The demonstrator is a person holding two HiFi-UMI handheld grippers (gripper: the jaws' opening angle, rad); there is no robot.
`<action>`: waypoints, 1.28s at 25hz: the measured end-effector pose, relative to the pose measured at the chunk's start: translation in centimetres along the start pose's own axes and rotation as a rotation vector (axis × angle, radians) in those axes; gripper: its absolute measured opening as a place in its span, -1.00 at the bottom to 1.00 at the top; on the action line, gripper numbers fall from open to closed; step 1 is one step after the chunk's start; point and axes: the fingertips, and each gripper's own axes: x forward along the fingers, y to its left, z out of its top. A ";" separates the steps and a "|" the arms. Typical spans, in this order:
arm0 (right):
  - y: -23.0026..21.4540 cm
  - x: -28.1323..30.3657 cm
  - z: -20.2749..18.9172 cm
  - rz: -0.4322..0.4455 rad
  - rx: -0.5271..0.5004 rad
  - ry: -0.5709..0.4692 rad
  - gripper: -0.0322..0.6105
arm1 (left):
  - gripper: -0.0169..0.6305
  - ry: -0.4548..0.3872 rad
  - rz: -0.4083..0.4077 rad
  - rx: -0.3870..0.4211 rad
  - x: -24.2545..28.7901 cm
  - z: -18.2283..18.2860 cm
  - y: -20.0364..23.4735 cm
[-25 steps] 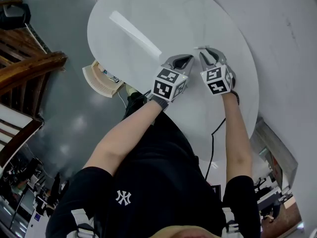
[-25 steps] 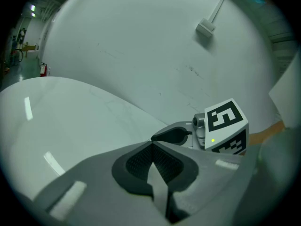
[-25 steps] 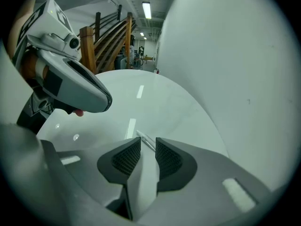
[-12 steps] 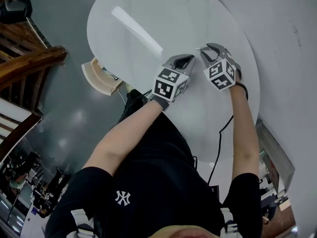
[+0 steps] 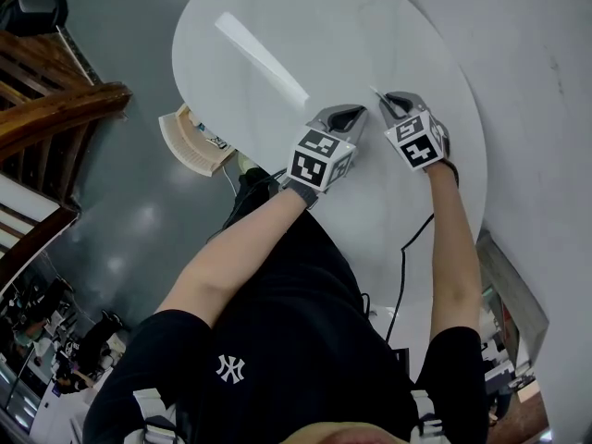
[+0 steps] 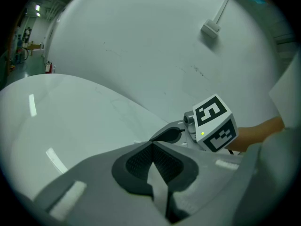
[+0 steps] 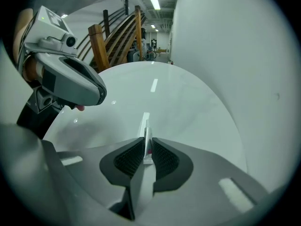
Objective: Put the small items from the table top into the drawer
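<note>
My right gripper [image 5: 393,103] is shut on a small white tube [image 5: 376,93] over the round white table [image 5: 277,26]. In the right gripper view the tube [image 7: 147,131] stands thin and upright between the pads [image 7: 162,159], with a bit of red print on it, and pokes out past the right gripper [image 7: 147,147]. My left gripper [image 5: 344,114] hovers just to the left of it, jaws shut with nothing in them [image 6: 153,144]. An open beige drawer [image 5: 185,146] with some small things inside sticks out from under the table's left edge.
A white wall [image 5: 536,81] runs close along the table's right side, with a small box [image 6: 210,28] mounted on it. Wooden stair rails [image 5: 55,118] stand on the grey floor at the left. A black cable [image 5: 405,248] hangs from the right gripper.
My right gripper has shifted slightly to the right with the tube still in it. The left gripper has hardly moved.
</note>
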 end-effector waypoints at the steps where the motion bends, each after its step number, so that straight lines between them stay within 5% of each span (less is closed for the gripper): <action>1: 0.1 0.0 0.0 -0.008 0.026 -0.006 -0.66 | -0.95 -0.002 0.000 -0.001 -0.1 0.0 0.0; 15: 3.6 -2.8 1.7 -0.073 0.536 -0.198 -0.67 | -0.94 -0.042 -0.011 0.012 -3.4 0.4 0.0; 32: 8.9 -4.5 6.7 -0.117 0.589 -0.288 -0.67 | -0.95 -0.072 -0.018 0.048 -9.4 0.3 1.2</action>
